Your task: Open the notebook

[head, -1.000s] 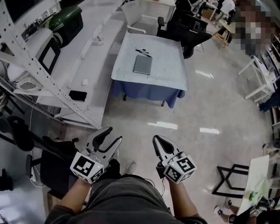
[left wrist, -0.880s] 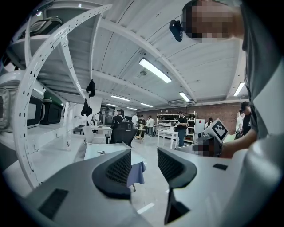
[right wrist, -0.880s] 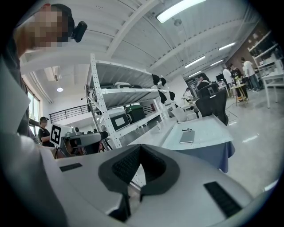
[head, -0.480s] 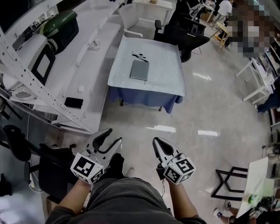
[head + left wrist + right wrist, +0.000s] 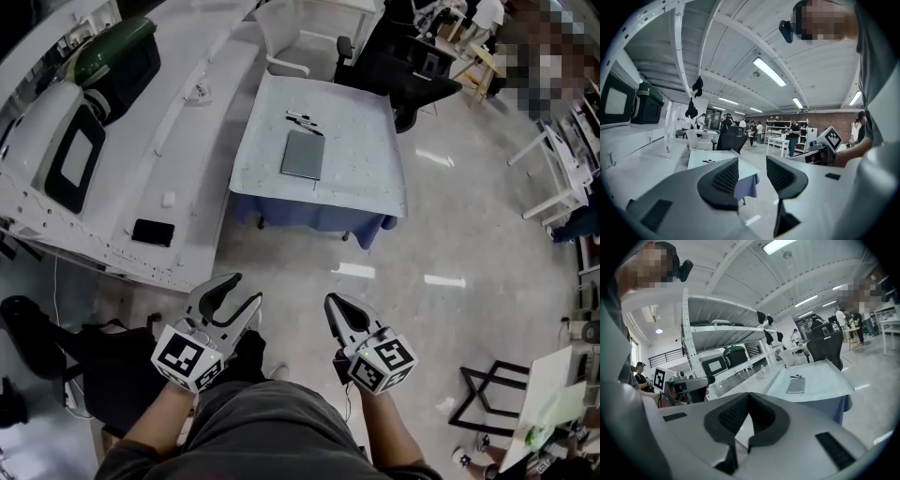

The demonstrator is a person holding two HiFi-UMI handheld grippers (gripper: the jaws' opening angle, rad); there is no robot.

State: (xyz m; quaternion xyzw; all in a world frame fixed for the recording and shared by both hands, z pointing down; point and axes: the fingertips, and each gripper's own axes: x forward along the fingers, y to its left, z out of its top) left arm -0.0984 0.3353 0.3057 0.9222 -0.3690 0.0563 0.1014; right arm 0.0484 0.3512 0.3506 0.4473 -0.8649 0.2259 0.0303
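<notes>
A closed grey notebook [image 5: 302,155] lies flat on the pale table [image 5: 366,169], far ahead of both grippers; two pens [image 5: 305,119] rest just beyond it. The right gripper view shows the notebook [image 5: 796,385] small in the distance. My left gripper [image 5: 236,292] is held low near the person's waist, jaws apart with nothing between them; the left gripper view shows the left gripper [image 5: 752,176] with a clear gap. My right gripper [image 5: 339,306] hangs beside it over bare floor, with the right gripper [image 5: 748,395] shut, pads touching and empty.
A long white bench and shelving run along the left, carrying a green case [image 5: 117,56] and a flat black device [image 5: 153,232]. A white chair [image 5: 291,37] and a black office chair [image 5: 403,66] stand behind the table. A black frame [image 5: 487,398] is at the lower right.
The view has shifted slightly as the person moves over the floor; the shelf upright has left the frame. Both grippers keep their pose and jaw states.
</notes>
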